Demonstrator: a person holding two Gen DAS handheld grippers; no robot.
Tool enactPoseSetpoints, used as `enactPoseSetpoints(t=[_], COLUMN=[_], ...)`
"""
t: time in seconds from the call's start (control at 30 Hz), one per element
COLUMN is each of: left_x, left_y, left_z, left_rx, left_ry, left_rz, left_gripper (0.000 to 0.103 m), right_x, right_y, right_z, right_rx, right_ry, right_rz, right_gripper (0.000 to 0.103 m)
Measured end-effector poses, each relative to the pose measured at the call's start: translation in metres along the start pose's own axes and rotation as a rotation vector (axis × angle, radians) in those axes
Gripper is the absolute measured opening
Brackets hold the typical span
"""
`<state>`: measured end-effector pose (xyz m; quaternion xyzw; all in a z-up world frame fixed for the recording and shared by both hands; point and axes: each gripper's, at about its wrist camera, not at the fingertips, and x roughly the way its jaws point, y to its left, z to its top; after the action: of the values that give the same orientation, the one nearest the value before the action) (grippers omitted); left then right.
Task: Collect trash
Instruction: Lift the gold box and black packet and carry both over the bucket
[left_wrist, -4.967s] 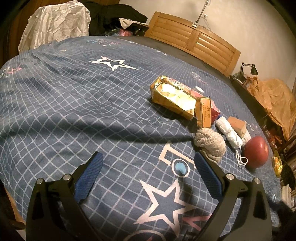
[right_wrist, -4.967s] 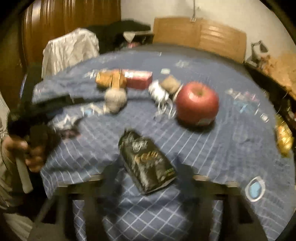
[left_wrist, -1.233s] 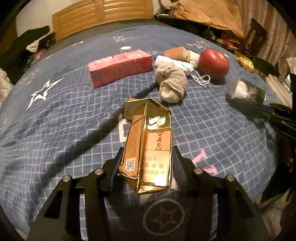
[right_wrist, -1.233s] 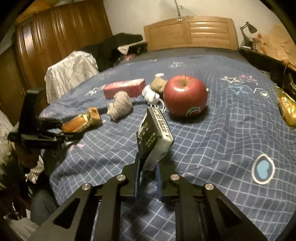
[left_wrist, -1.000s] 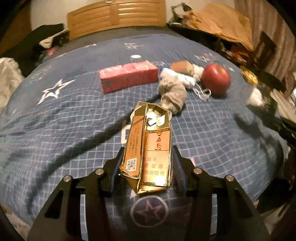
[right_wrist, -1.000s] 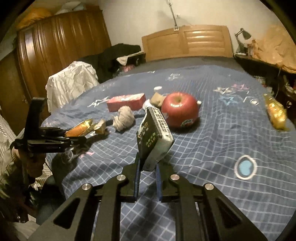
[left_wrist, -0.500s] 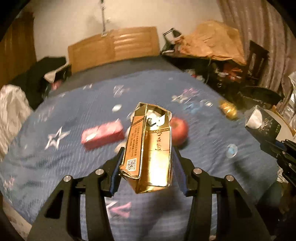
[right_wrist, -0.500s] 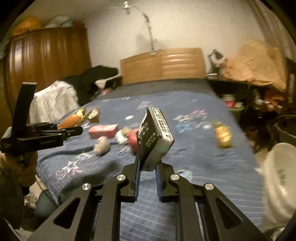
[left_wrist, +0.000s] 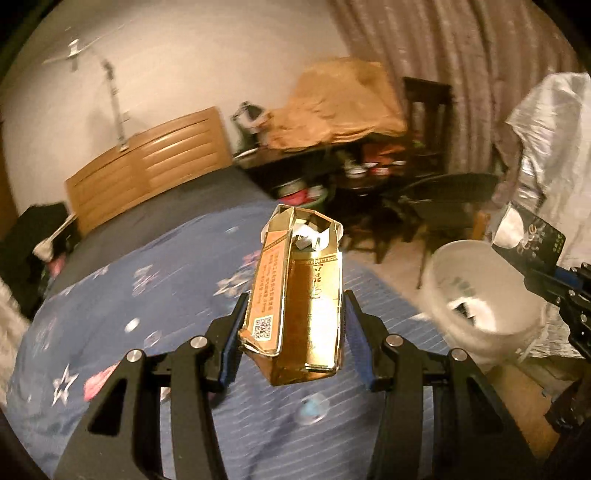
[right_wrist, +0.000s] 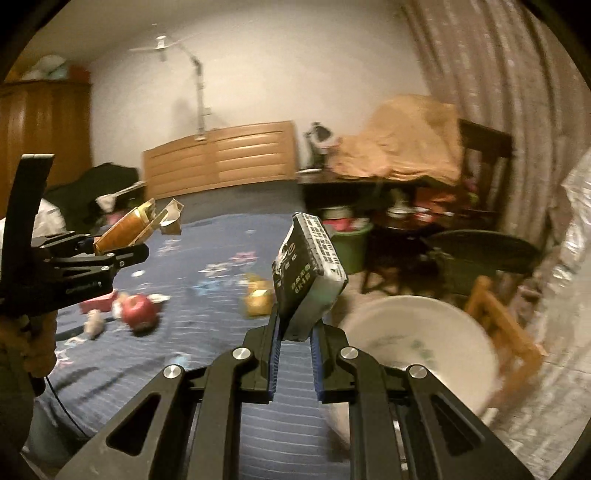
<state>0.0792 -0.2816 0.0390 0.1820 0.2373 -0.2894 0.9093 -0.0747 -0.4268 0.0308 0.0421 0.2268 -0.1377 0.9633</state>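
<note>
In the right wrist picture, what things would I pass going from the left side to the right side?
Left tongs holding the gold box → red apple on the blue bedspread → yellow wrapper → black pack in the right tongs → white bucket.

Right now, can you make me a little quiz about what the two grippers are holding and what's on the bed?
1. True or false: the left gripper holds a gold carton.
2. What does the right gripper hold? A) a red apple B) a black packet C) a sock
3. Fill in: beside the bed stands a white ____.

Key:
1. True.
2. B, the black packet; the apple lies on the bed.
3. Bucket.
</note>
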Motion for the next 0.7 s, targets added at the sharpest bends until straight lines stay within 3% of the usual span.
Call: enactPoseSetpoints(t=[0.23, 0.37, 0.7], left_x=[0.037, 0.058, 0.098], left_y=[-0.086, -0.121, -0.178], left_z=[0.029, 0.035, 0.036], left_rx=[0.098, 0.134, 0.181], left_ry=[-0.007, 0.001, 0.038], left_rz=[-0.106, -0.152, -0.228], left_gripper=[0.047, 0.047, 0.047], right_x=[-0.012, -0.009, 0.022], right_y=[-0.093, -0.126, -0.170], right_z=[-0.004, -0.008, -0.018], right_rx=[0.045, 0.059, 0.067], right_ry=[0.024, 0.044, 0.100], right_rz=[-0.143, -0.188, -0.243], right_gripper=[0.016, 0.016, 0.016])
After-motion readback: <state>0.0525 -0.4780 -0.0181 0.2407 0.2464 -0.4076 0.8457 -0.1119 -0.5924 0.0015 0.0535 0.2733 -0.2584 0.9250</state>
